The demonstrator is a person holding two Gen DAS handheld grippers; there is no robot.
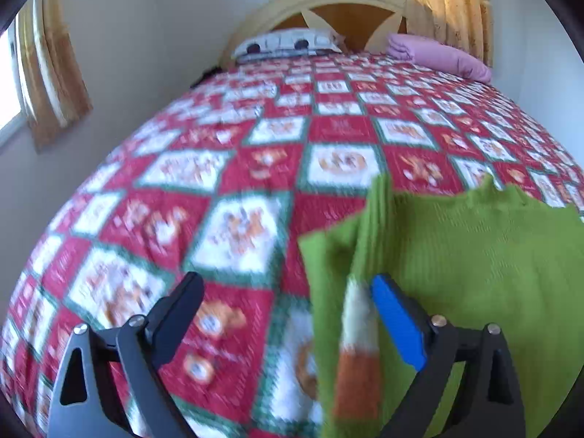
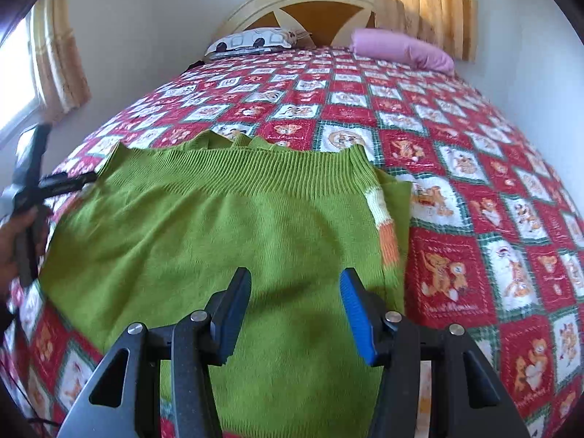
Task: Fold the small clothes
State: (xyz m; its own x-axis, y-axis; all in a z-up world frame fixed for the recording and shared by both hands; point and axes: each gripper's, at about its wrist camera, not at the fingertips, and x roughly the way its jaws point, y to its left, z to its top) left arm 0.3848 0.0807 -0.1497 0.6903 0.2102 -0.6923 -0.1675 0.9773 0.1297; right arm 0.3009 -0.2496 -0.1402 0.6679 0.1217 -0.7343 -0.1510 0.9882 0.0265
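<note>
Both grippers, left gripper (image 1: 286, 294) and right gripper (image 2: 295, 292), gape empty over the green sweater (image 2: 204, 241) (on the quilt (image 2: 474, 189)).

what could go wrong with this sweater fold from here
The striped sleeve is folded in over the green sweater but nothing pins it, since the left hand-held gripper is open, so it may slide back out. The ribbed hem looks wavy, so creases could get folded in. The right hand-held gripper, open above the cloth, might snag the knit.
</note>
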